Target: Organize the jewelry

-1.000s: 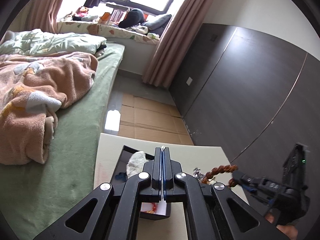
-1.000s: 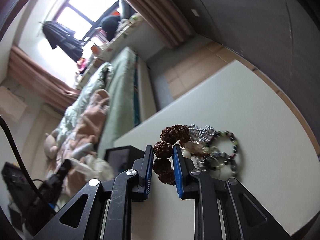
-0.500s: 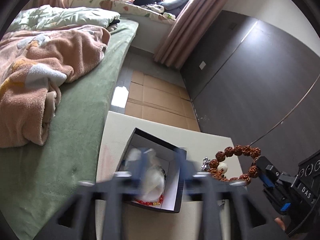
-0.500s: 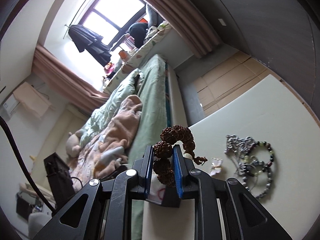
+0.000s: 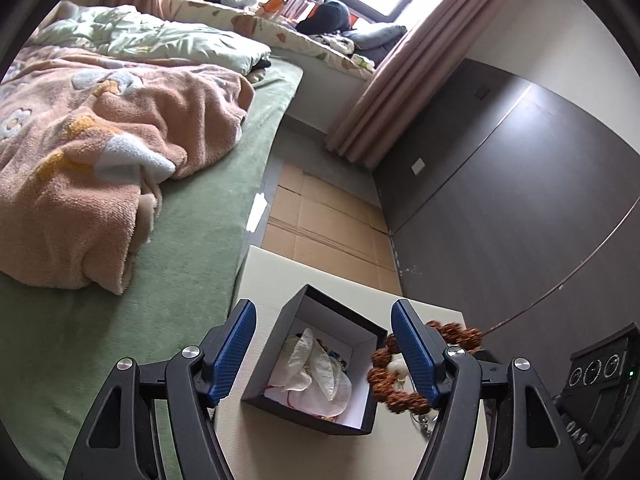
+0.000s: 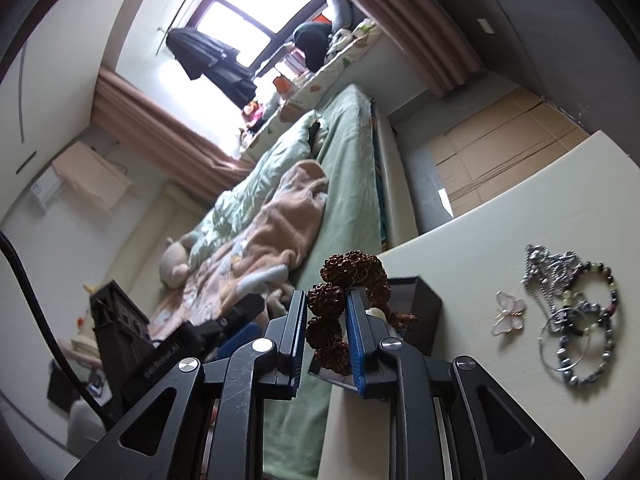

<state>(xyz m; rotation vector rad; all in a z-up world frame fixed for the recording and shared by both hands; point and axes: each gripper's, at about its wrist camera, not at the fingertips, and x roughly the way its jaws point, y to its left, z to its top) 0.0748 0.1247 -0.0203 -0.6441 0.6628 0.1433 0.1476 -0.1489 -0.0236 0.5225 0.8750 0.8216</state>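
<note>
Right gripper point(image 6: 326, 334) clamped on our brown seed-bead bracelet point(image 6: 352, 270), held just beside the open black box point(image 5: 362, 338); left gripper point(image 5: 324, 344) with jaws opening, nothing pressed between them, box seen through the gap; white cloth point(image 5: 316, 368) lies inside the box; more jewelry point(image 6: 572, 312) and a butterfly clip point(image 6: 508, 314) remain on the cream table point(image 6: 480, 240).

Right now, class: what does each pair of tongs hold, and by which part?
Right tongs: brown seed-bead bracelet, pinched across its beads. Left tongs: opening, holding nothing.
</note>
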